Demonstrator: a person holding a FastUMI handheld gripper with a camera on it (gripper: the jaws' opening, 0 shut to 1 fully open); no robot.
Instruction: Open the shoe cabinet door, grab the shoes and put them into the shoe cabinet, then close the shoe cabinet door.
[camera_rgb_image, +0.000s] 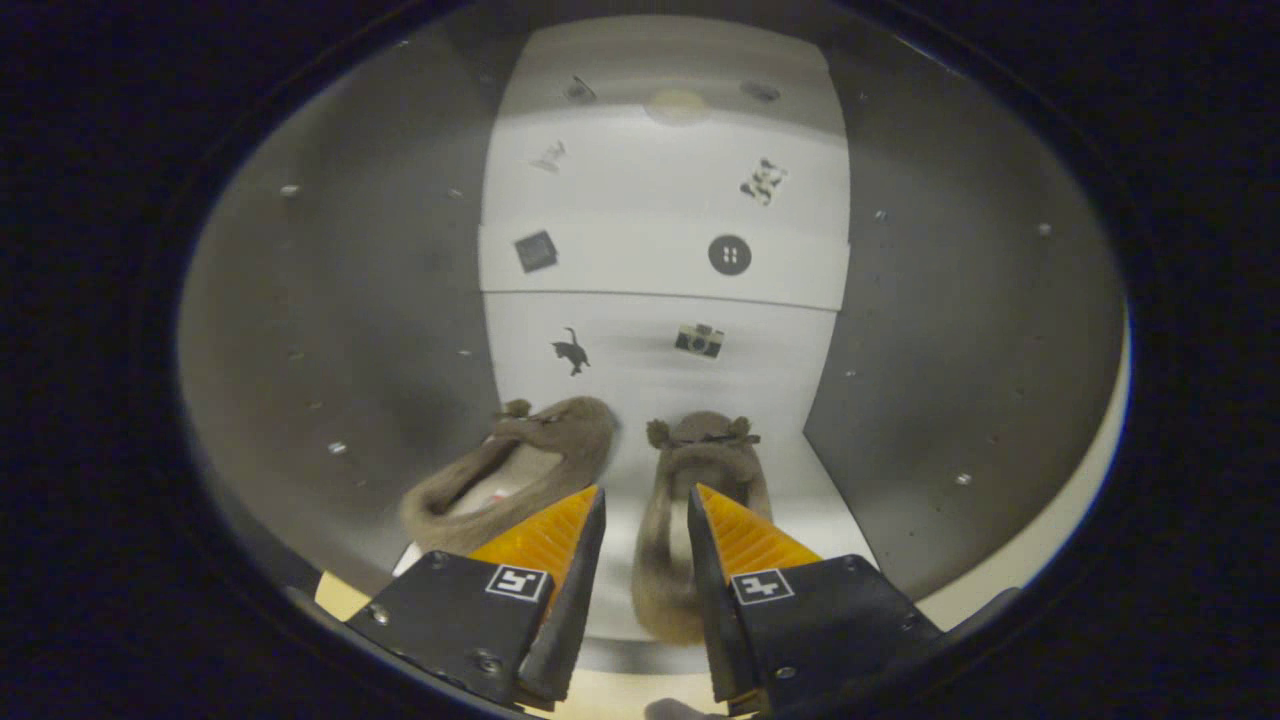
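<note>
We are holding our gripper (645, 520) partly open and gripping nothing, its fingers straddling the heel of the right slipper (700, 500) inside the shoe cabinet (330, 330); the left slipper (520, 465) is lying angled just beside it, both toes pointing at the back panel (660, 200)

Dim grey side walls (330, 300) flank a brightly lit white stickered back panel (660, 200).

Two fuzzy brown slippers are sitting inside the shoe cabinet (330, 330): the left slipper (520, 465), ahead of the left finger, is showing a pale lining; the right slipper (695, 520) is lying between the fingers. Beyond them, the white back panel (640, 200) is carrying small black stickers; the side walls are looking grey.
</note>
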